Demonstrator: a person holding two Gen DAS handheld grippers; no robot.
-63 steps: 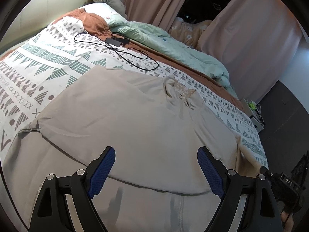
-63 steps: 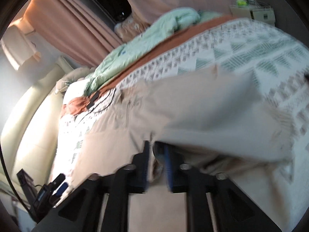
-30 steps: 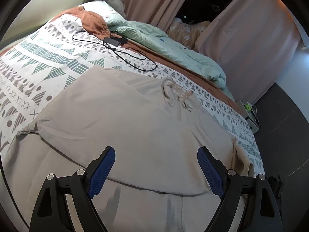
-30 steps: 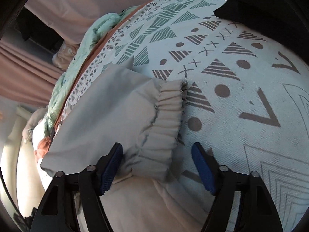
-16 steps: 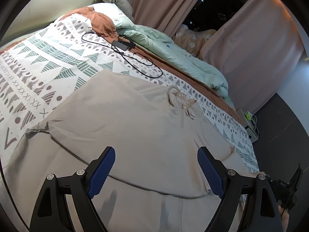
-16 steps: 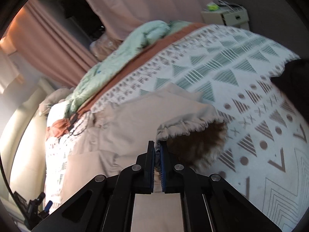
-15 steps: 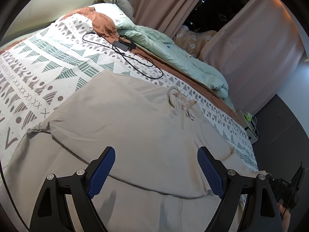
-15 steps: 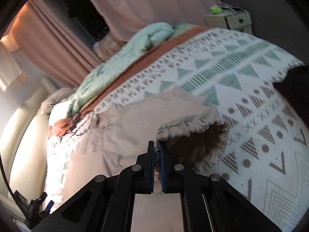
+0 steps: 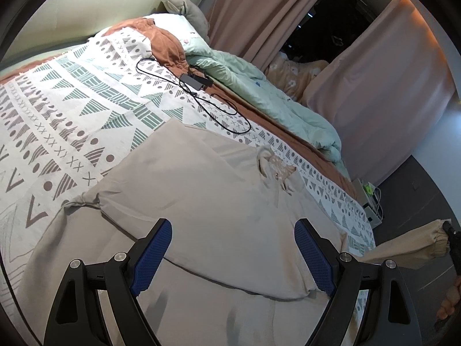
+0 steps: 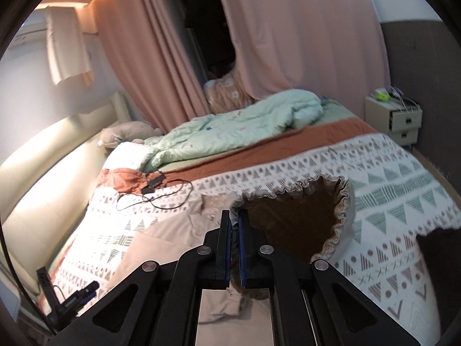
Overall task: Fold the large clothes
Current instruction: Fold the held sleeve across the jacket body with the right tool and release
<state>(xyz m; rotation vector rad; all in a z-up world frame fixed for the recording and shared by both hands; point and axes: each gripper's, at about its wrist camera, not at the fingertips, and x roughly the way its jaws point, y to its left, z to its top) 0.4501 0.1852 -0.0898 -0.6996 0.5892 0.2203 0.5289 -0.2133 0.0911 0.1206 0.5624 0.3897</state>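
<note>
Large beige fleece-lined sweatshirt (image 9: 207,201) lies spread front-up on the bed's patterned white coverlet (image 9: 86,115), neck toward the far side. Right gripper (image 10: 234,225) is clamped narrow on the gathered elastic cuff (image 10: 343,210) of one sleeve, lifted clear of the bed, opening gaping. Left gripper (image 9: 233,253) is spread wide, holding nothing, poised over the sweatshirt's lower body.

Risks: thin pinch on the cuff edge may slip under the sleeve's weight; dragging the sleeve could rumple the flattened body; black charger cable (image 9: 201,98) lies near the shoulder.
</note>
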